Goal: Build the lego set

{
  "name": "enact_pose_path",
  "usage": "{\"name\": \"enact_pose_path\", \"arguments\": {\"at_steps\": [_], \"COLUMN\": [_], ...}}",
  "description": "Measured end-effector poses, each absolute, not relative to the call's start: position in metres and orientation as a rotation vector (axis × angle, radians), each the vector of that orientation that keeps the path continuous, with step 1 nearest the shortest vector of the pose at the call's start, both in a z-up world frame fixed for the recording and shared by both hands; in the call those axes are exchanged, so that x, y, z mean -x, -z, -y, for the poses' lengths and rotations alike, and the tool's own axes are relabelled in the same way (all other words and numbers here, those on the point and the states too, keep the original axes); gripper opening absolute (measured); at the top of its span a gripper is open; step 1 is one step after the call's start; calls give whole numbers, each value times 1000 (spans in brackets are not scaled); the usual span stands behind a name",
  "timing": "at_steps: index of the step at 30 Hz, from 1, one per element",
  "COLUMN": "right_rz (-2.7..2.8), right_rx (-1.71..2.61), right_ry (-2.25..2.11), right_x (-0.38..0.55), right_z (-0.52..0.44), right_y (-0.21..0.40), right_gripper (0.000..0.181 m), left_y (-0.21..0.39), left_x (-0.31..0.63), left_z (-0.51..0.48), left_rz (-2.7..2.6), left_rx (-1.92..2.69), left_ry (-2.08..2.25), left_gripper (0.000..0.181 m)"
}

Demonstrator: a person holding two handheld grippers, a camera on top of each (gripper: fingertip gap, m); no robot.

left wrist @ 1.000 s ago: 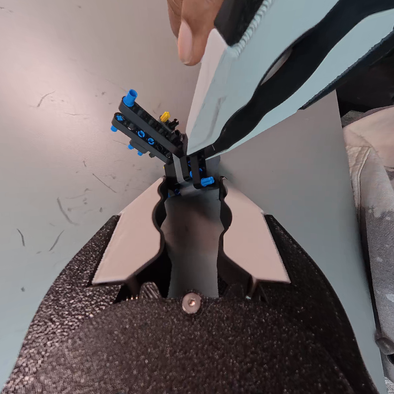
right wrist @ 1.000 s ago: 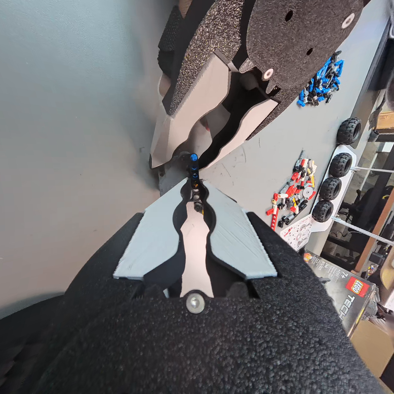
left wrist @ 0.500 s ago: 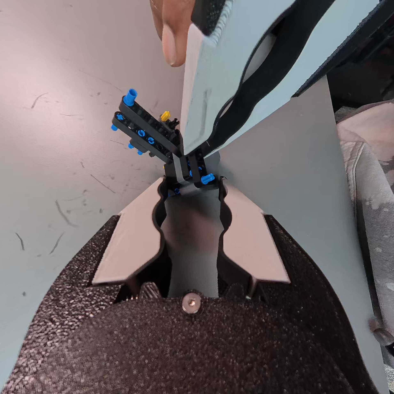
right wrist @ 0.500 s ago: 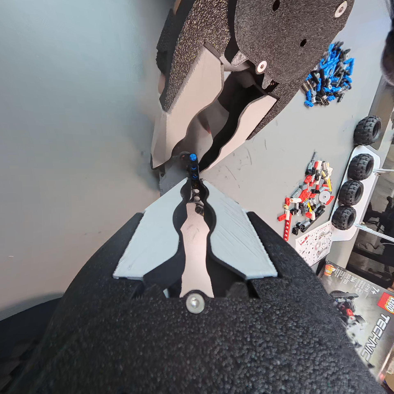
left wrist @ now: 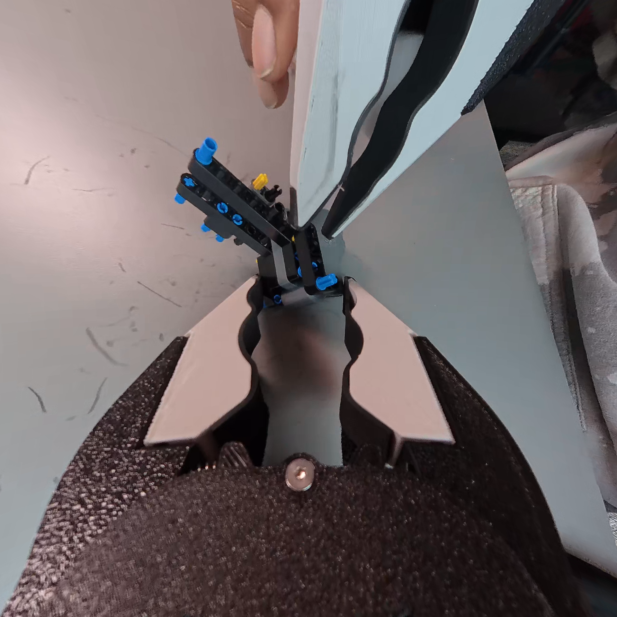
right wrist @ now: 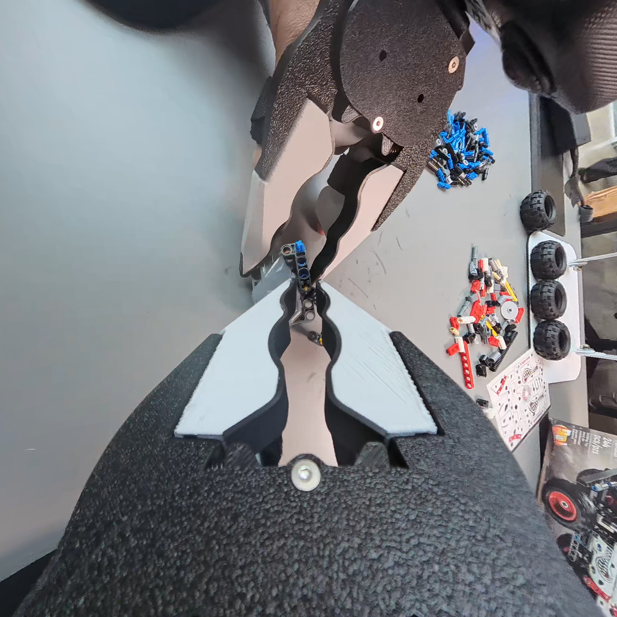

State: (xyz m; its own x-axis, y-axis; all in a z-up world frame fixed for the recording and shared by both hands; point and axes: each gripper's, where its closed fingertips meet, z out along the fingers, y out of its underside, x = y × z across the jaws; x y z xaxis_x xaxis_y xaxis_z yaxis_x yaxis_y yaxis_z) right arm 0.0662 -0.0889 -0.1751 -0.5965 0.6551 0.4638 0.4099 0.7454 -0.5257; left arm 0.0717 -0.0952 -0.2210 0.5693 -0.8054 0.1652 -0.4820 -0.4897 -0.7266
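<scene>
A black lego assembly [left wrist: 233,207] with long beams, blue pins and one yellow pin is held up above the grey table [left wrist: 83,300]. My left gripper [left wrist: 302,283] is shut on its lower end. My right gripper [left wrist: 314,230] comes down from above, its tips closed around the top of a short black beam [left wrist: 309,253] of the same assembly. In the right wrist view, the right gripper [right wrist: 305,285] pinches that beam [right wrist: 302,263] edge-on, and the left gripper [right wrist: 280,272] reaches in from above.
A person's finger [left wrist: 267,50] shows beside the right gripper. On the table to the right lie a pile of blue and black pins [right wrist: 462,150], a pile of red and grey parts [right wrist: 484,310], several black tyres [right wrist: 547,300], a sticker sheet [right wrist: 521,397] and the set's box [right wrist: 581,500]. My hands' fingertips stand some 5 cm from each other.
The right gripper has swung more upright over the assembly, and its camera has tilted towards the parts piles. The left gripper and the assembly have stayed put.
</scene>
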Motion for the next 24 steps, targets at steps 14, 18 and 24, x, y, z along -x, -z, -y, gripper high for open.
{"name": "enact_pose_path", "arguments": {"at_steps": [14, 18, 24], "right_rz": [2230, 1934, 1868], "right_rx": [855, 1145, 1449], "right_ry": [-624, -974, -1195], "right_x": [-66, -77, -66], "right_z": [93, 73, 50], "right_y": [173, 145, 170], "right_gripper": [17, 41, 88], "left_y": [222, 215, 199], "left_x": [-69, -62, -58], "left_z": [95, 90, 79], "left_rz": [-1069, -1090, -1174], "left_rx": [2140, 2032, 1828], "left_ry": [591, 407, 132], "left_gripper": [49, 49, 49]}}
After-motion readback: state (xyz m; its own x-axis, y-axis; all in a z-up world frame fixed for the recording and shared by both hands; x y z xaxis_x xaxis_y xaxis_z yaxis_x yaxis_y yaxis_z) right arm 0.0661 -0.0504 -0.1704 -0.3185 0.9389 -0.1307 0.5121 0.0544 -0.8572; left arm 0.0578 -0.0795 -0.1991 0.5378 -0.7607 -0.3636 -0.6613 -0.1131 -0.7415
